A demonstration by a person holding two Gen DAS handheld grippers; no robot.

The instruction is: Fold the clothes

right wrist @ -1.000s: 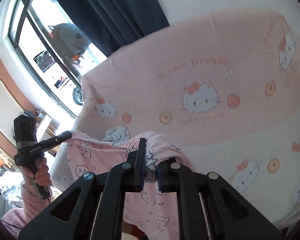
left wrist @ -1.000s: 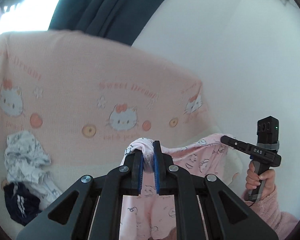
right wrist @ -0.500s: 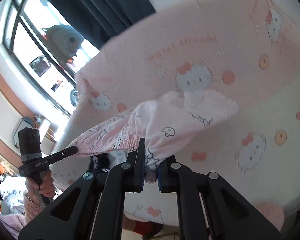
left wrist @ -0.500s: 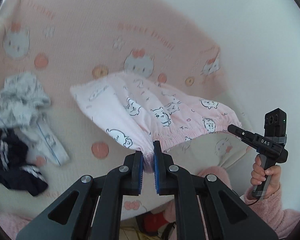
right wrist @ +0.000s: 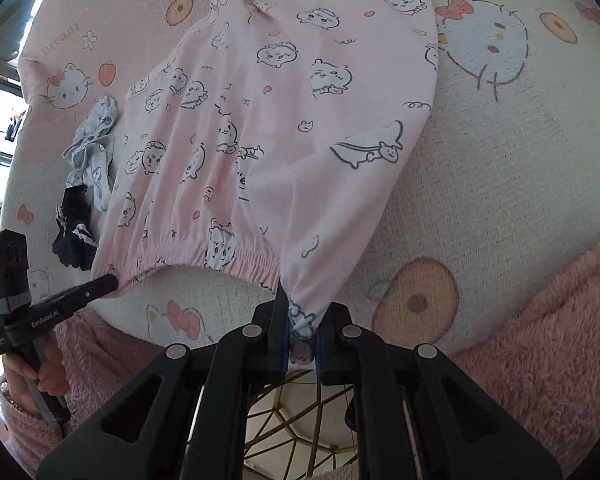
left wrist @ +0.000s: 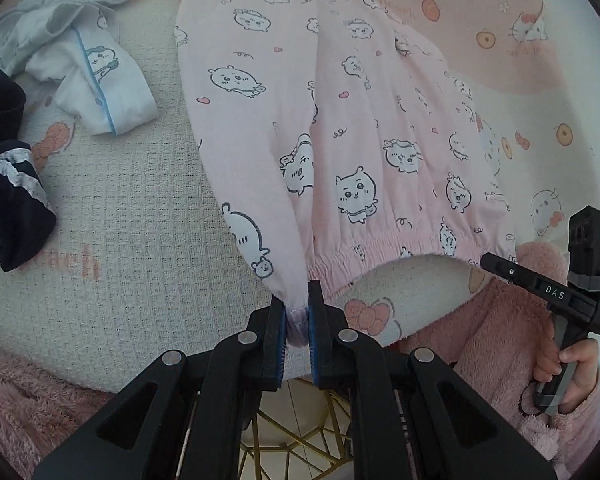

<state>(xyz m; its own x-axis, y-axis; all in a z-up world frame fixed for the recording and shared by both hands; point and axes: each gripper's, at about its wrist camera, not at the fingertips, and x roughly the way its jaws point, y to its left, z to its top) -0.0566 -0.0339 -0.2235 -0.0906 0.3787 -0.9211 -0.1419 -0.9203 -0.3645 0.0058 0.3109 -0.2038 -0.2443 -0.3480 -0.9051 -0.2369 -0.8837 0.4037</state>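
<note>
Pink cartoon-print pajama shorts (left wrist: 340, 120), airborne half a second ago, now lie spread across the frame centre on the blanket (left wrist: 132, 208). Left gripper (left wrist: 297, 320) and right gripper (right wrist: 302, 324) remain clamped on waistband corners, ready for folding.

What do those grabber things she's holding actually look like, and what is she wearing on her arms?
Each pair of matte black plastic tongs has ribbed blue pads and round silver rivets. The other pair reads "DAS" in white; a boxy black camera with a green light tops its grey-taped handle. The left handle reads "GenRobot.AI". Her fluffy pink fleece sleeves cover both arms.
</note>
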